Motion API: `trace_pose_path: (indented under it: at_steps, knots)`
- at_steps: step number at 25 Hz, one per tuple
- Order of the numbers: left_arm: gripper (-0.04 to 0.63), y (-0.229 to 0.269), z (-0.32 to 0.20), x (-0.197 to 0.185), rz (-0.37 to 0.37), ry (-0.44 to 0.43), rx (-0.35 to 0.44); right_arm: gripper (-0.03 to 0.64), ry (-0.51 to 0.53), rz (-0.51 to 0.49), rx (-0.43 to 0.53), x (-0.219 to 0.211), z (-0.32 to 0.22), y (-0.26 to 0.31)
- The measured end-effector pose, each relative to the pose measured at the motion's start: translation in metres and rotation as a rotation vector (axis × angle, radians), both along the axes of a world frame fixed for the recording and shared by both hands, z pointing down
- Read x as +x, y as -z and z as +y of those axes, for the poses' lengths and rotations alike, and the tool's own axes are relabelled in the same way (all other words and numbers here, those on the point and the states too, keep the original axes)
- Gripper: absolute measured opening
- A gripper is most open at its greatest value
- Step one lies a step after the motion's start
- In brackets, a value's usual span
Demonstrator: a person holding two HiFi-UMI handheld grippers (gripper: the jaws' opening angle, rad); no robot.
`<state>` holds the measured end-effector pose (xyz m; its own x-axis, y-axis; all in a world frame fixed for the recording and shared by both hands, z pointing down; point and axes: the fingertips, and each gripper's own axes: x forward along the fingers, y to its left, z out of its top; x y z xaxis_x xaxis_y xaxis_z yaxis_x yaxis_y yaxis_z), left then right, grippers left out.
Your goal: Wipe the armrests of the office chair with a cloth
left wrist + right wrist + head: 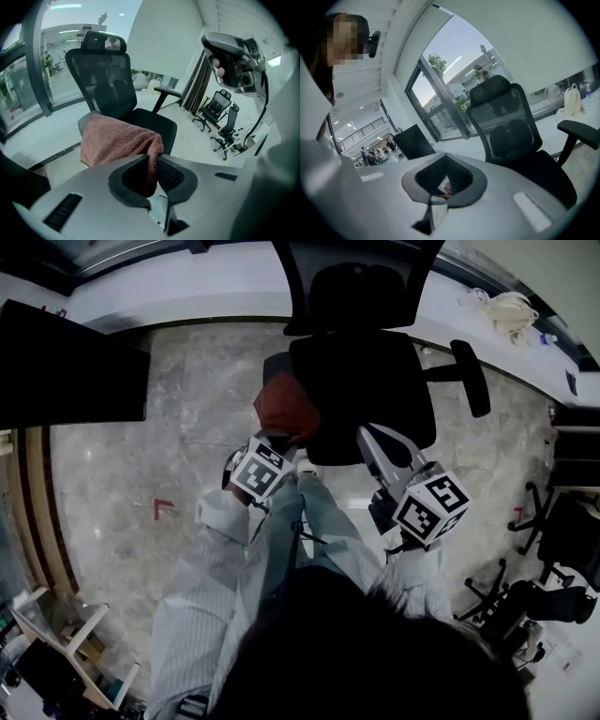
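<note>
A black office chair [366, 390] stands in front of me, with its right armrest [471, 376] bare. A reddish cloth [281, 409] lies draped over the left armrest, which it hides. My left gripper [275, 439] is at the cloth's near edge. In the left gripper view the cloth [117, 140] hangs down between the jaws, and the left gripper [152, 166] is shut on it. My right gripper [373, 446] hovers at the seat's front right corner. It [439, 187] looks shut and holds nothing. The chair [511, 126] and right armrest [579, 129] are ahead of it.
A black panel [66, 362] juts in at the left. More office chairs [553, 549] crowd the right side. A white bag [511, 310] sits on the window ledge behind the chair. The person's legs [300, 521] stand just before the seat.
</note>
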<state>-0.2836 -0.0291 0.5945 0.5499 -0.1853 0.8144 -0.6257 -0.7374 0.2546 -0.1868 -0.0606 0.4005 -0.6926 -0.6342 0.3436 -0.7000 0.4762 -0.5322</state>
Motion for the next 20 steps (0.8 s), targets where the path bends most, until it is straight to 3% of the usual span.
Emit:
trace_pose_path:
  at_steps: [5,7,13,20]
  knots:
    - [0.031,-0.003,0.035,0.004,0.014,-0.07,-0.109,0.002,-0.006,-0.007,0.002,-0.001,0.0,0.004]
    - [0.031,-0.005,0.038,0.003,0.011,-0.073,-0.095,0.002,-0.013,-0.009,0.002,-0.002,-0.001,0.005]
    - [0.031,0.004,0.017,0.006,0.075,-0.015,-0.054,0.002,-0.025,-0.004,-0.014,0.0,-0.006,-0.001]
    - [0.031,-0.008,-0.061,-0.009,0.106,0.126,-0.046,0.002,-0.061,0.022,-0.054,0.01,-0.009,-0.017]
